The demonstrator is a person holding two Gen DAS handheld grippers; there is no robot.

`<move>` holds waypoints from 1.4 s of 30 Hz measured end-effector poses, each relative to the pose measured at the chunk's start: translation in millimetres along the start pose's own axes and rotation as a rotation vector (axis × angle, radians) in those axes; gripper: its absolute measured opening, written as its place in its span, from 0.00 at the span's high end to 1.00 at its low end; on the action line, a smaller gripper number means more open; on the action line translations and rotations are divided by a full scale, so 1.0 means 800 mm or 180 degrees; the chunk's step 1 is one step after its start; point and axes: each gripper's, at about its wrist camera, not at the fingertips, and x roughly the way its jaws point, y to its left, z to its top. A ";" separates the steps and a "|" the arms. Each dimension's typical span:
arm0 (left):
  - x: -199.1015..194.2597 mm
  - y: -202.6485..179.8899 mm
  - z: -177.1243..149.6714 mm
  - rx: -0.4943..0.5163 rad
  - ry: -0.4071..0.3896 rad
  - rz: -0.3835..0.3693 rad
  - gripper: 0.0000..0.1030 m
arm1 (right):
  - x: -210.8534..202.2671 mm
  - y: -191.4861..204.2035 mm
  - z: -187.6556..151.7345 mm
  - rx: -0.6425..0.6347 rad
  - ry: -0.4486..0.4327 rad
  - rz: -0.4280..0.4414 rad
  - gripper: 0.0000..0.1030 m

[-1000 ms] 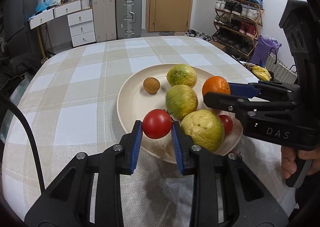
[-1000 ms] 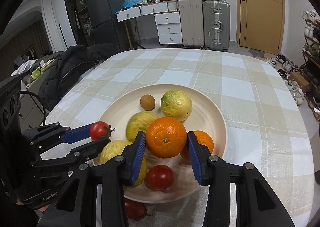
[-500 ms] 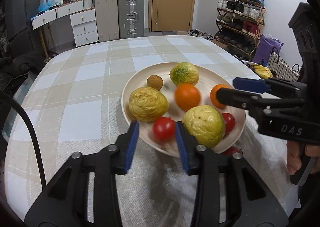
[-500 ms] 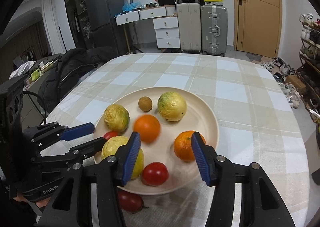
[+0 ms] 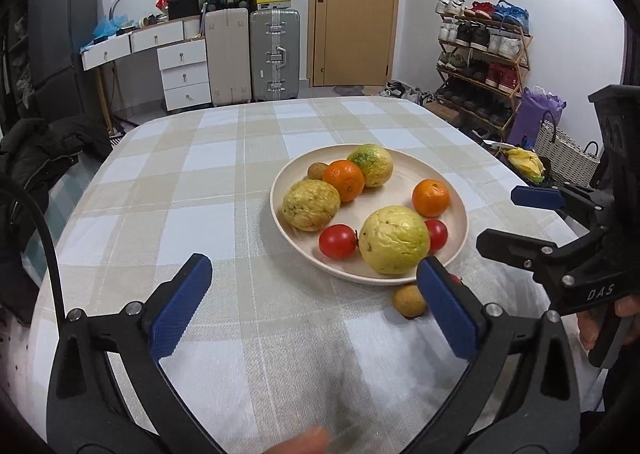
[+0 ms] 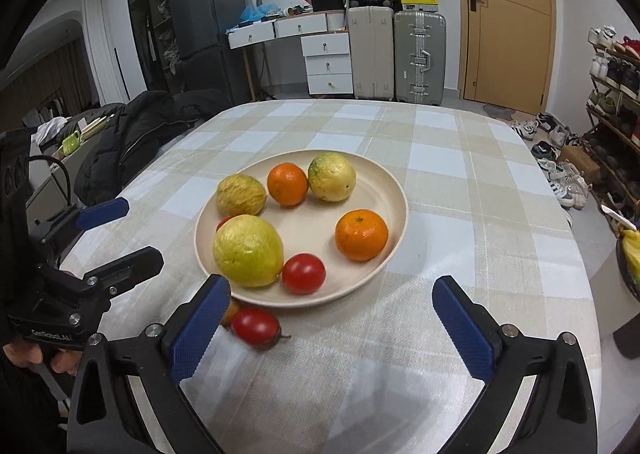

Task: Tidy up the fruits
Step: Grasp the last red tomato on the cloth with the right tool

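Both tongs are empty now: my left tongs [image 5: 314, 304] and my right tongs [image 6: 332, 318] have their jaws opening wide, with only checked cloth between the blue pads. A second ago the left pair pinched a red tomato and the right pair clamped an orange above the plate. That tomato [image 5: 337, 241] now lies on the near part of the plate [image 5: 460, 209], at centre frame in the left view, just beside the big yellow fruit [image 5: 394, 240]. The orange [image 5: 344, 179] has come to rest towards the plate's far side, between the green-tipped yellow fruit [image 5: 370, 165] and the wrinkled yellow fruit [image 5: 311, 205]; the latter has moved out to the plate's left rim. A second orange [image 6: 361, 234] sits at the right of the plate.

Both pairs have drawn back from the plate, so the fruit looks farther off and the desk [image 5: 180, 189] fills the lower frame. They tilt down towards the cloth. Off the plate, near its front rim, lie a small brown fruit [image 5: 409, 300] and another red tomato [image 6: 256, 326]. My hand [image 5: 624, 318] grips the right handle at the right edge of the left view.
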 end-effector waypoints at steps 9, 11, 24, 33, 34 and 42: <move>-0.028 -0.003 -0.008 0.0031 -0.0046 0.0004 0.01 | 0.005 0.014 -0.013 -0.0167 0.0151 -0.0072 0.00; -0.028 -0.002 -0.009 0.0025 -0.0035 0.0017 0.01 | 0.010 0.017 -0.014 -0.0182 0.0203 -0.0067 0.00; -0.019 -0.002 -0.013 0.0032 0.0049 0.0025 0.01 | 0.050 0.032 -0.031 -0.0230 0.0573 -0.0128 0.00; -0.013 0.000 -0.013 0.0009 0.0089 0.0026 0.01 | 0.064 0.037 -0.035 -0.0104 0.0683 -0.0283 0.00; -0.012 0.000 -0.012 0.0010 0.0092 0.0025 0.01 | 0.065 0.037 -0.035 -0.0078 0.0683 -0.0294 0.00; -0.005 0.000 -0.015 0.0019 0.0150 0.0043 0.01 | 0.067 0.036 -0.032 -0.0060 0.0703 -0.0342 0.00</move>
